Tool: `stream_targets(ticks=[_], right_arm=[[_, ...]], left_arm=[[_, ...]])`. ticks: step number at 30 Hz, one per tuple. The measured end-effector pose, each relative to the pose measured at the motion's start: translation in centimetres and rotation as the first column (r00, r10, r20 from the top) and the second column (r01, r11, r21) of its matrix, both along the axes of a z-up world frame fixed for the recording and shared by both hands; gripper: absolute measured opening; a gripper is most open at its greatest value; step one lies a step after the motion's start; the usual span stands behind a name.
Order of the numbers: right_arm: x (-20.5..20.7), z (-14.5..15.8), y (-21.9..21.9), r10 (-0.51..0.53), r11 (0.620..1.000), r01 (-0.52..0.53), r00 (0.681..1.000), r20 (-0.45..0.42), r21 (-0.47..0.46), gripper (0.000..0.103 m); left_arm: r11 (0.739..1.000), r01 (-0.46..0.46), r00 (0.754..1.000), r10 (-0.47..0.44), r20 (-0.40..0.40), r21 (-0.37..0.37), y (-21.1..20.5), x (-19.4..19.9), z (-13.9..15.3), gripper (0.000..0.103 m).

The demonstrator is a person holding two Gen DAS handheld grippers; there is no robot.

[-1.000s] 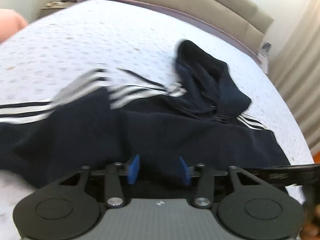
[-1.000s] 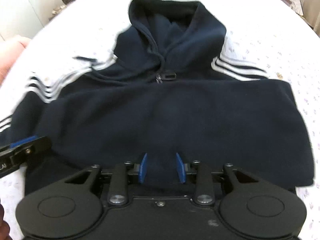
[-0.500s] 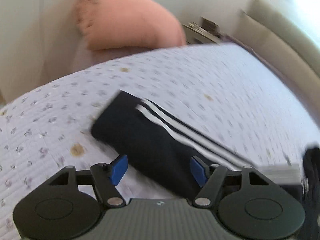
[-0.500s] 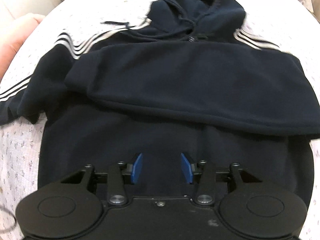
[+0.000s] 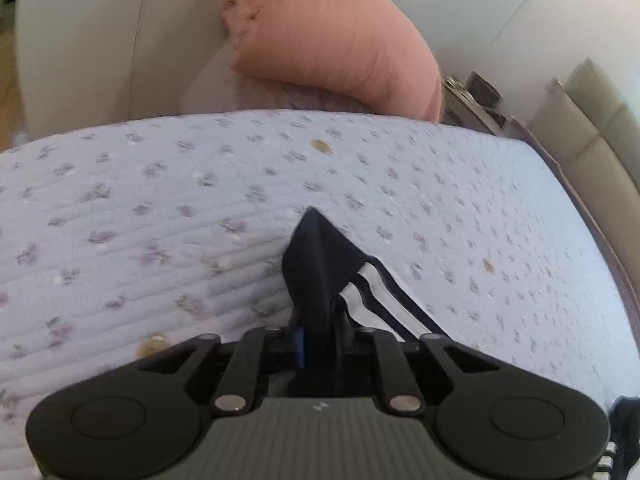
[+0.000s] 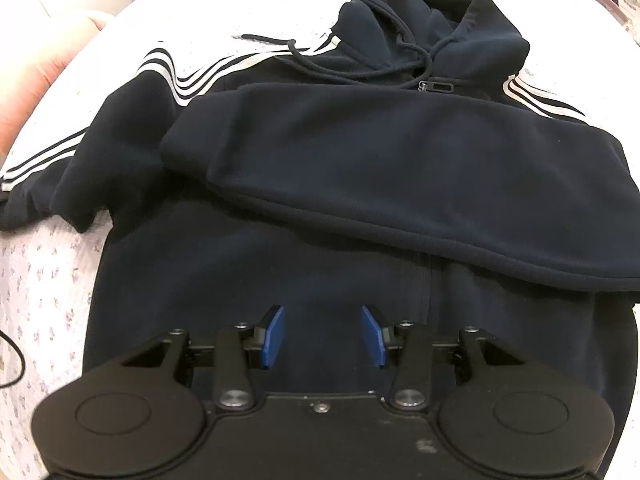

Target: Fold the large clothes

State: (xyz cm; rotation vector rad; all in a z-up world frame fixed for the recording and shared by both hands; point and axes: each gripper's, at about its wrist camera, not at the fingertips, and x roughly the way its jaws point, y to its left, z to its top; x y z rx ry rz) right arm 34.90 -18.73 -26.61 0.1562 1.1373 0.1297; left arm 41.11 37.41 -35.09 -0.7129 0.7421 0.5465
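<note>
A dark navy hoodie (image 6: 360, 280) with white stripes lies face up on the bed, hood (image 6: 432, 24) at the far end. One sleeve (image 6: 400, 168) is folded across the chest. The other sleeve (image 6: 120, 136) stretches out to the left. In the left wrist view, the cuff end of that striped sleeve (image 5: 320, 264) sits between the jaws of my left gripper (image 5: 318, 344), which are closing and pinch the cloth. My right gripper (image 6: 324, 334) hovers open over the hoodie's lower front, with nothing between its blue pads (image 6: 274, 334).
The floral quilted bedspread (image 5: 160, 200) spreads around the hoodie. A pink pillow (image 5: 332, 40) lies beyond the bed's edge, with a cluttered nightstand (image 5: 476, 92) and beige padded headboard (image 5: 600, 140) at the right. A thin black cable (image 6: 12, 360) lies on the bed's left.
My left gripper swung away from the hoodie's body to the outstretched sleeve's end and closed on the cuff. My right gripper drew back toward the hem and widened slightly.
</note>
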Motion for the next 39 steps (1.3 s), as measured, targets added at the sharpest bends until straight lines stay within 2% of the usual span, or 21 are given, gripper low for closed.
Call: stream_targets(ticks=[3,5,8,9,11,12,13,14,15,18,21,23,26,28,30,32,36,39], right_arm=[[0.7,1.0,0.9,0.031,0.996,-0.034,0.999,0.045,0.080,0.053],[2.0,2.3,2.9,0.072,0.990,-0.085,0.991,0.114,0.115,0.053],[3.8,4.4,6.6,0.132,0.974,-0.173,0.959,0.252,0.147,0.051],[4.5,5.0,8.0,0.143,0.970,-0.193,0.944,0.298,0.146,0.051],[6.0,5.2,11.0,0.166,0.964,-0.228,0.921,0.353,0.140,0.051],[6.8,4.9,12.3,0.175,0.959,-0.241,0.916,0.360,0.148,0.050],[7.7,4.1,13.8,0.185,0.953,-0.255,0.918,0.352,0.163,0.044],[8.6,3.1,15.2,0.198,0.952,-0.263,0.922,0.333,0.160,0.033],[9.3,2.1,16.5,0.210,0.954,-0.263,0.928,0.308,0.142,0.031],[11.2,-1.5,18.4,0.228,0.954,-0.256,0.957,0.178,0.157,0.030],[10.9,-1.0,18.2,0.244,0.950,-0.276,0.948,0.202,0.147,0.030],[10.3,0.0,17.0,0.227,0.945,-0.269,0.948,0.221,0.185,0.030],[8.2,1.8,12.6,0.177,0.937,-0.242,0.950,0.257,0.251,0.030],[6.4,2.6,9.7,0.124,0.947,-0.193,0.957,0.263,0.255,0.031],[4.3,2.8,5.6,0.060,0.960,-0.126,0.964,0.259,0.248,0.033],[2.1,2.8,1.2,-0.032,0.972,-0.027,0.968,0.249,0.232,0.033],[-1.8,3.1,-7.4,-0.209,0.966,0.157,0.943,0.261,0.204,0.033],[-4.1,3.5,-12.5,-0.303,0.947,0.260,0.916,0.261,0.189,0.033]], left_arm=[[0.994,0.033,0.999,-0.035,0.017,0.108,-1.2,-0.6,2.5,0.014],[0.982,0.031,0.998,-0.040,0.042,0.184,-1.3,-1.6,5.1,0.014],[0.944,-0.019,0.996,-0.010,0.084,0.328,-0.2,-3.0,9.4,0.014],[0.933,-0.028,0.996,-0.007,0.094,0.359,0.4,-3.4,10.5,0.015],[0.931,0.008,0.995,-0.044,0.090,0.364,1.5,-3.3,11.4,0.015],[0.927,0.030,0.996,-0.058,0.064,0.373,1.6,-3.0,11.2,0.015],[0.920,0.054,0.997,-0.073,0.034,0.389,1.5,-2.6,10.8,0.015],[0.909,0.080,0.996,-0.090,0.007,0.408,1.1,-2.3,10.3,0.015],[0.901,0.103,0.994,-0.104,-0.021,0.422,0.6,-1.9,9.8,0.015],[0.895,0.121,0.992,-0.130,-0.010,0.429,-1.0,-1.9,9.5,0.015],[0.884,0.159,0.982,-0.186,0.017,0.438,-3.1,-1.9,10.2,0.015],[0.866,0.211,0.967,-0.252,0.031,0.452,-5.4,-2.0,11.1,0.015],[0.819,0.319,0.918,-0.392,0.059,0.477,-10.7,-1.8,12.4,0.015],[0.776,0.409,0.862,-0.502,0.076,0.481,-15.4,-1.4,12.9,0.015],[0.725,0.489,0.799,-0.595,0.083,0.486,-20.4,-1.1,12.8,0.015],[0.675,0.580,0.720,-0.687,0.102,0.456,-26.4,-0.6,12.0,0.015],[0.622,0.689,0.609,-0.775,0.167,0.372,-37.4,-0.2,10.4,0.015],[0.539,0.768,0.503,-0.842,0.195,0.345,-45.7,-0.4,9.7,0.015]])
